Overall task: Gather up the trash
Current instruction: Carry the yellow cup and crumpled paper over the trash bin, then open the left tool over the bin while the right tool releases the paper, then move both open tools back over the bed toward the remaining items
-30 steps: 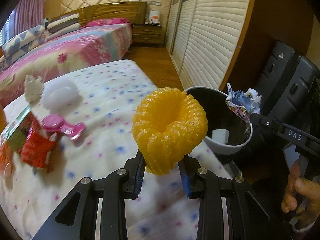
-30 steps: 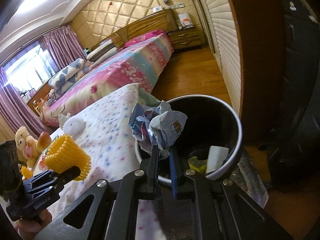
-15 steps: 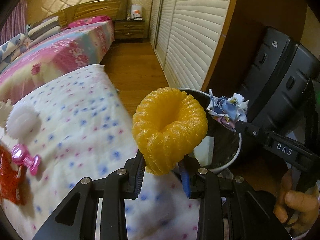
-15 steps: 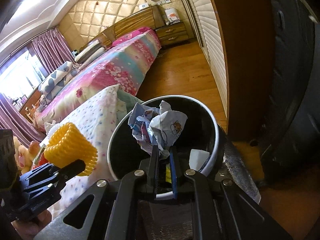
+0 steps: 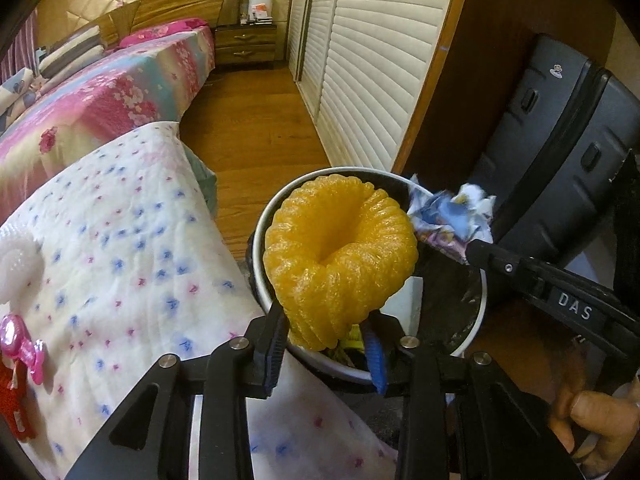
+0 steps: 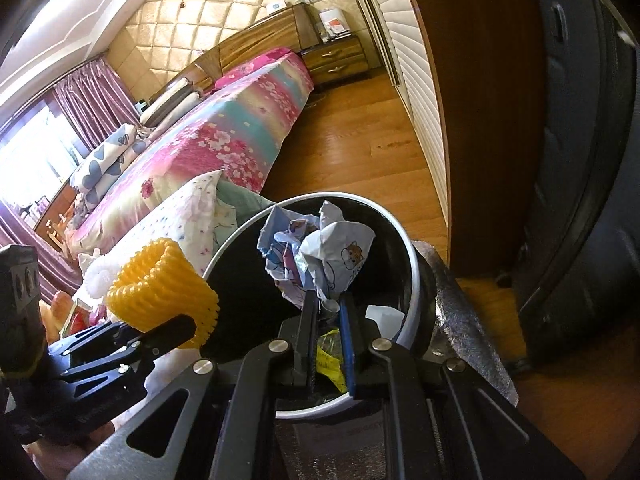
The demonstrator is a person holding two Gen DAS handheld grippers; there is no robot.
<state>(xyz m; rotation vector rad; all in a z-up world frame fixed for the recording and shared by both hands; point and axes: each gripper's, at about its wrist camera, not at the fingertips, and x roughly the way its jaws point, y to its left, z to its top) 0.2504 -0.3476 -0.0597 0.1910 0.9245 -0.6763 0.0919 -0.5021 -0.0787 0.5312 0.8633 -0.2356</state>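
Note:
My left gripper [image 5: 326, 342] is shut on a yellow foam fruit net [image 5: 340, 260] and holds it over the near rim of a round black trash bin with a white rim [image 5: 482, 312]. My right gripper [image 6: 330, 312] is shut on a crumpled blue-and-white printed wrapper [image 6: 320, 252] and holds it above the bin's opening [image 6: 414, 264]. The net [image 6: 160, 284] and left gripper [image 6: 172, 330] show at the left in the right wrist view. The wrapper [image 5: 452, 216] and right gripper [image 5: 472, 250] show at the right in the left wrist view. White and yellow scraps [image 6: 330, 360] lie inside the bin.
The bin stands beside a table with a dotted white cloth [image 5: 120, 248]. A white foam net [image 5: 16, 264], a pink toy [image 5: 20, 344] and a red packet [image 5: 12, 400] lie on it. A dark suitcase [image 5: 560, 140], slatted wardrobe doors [image 5: 360, 60] and a bed [image 5: 100, 92] are around.
Both grippers have moved toward the bin with their loads. The net now hangs over the bin's near rim and the wrapper sits over its opening.

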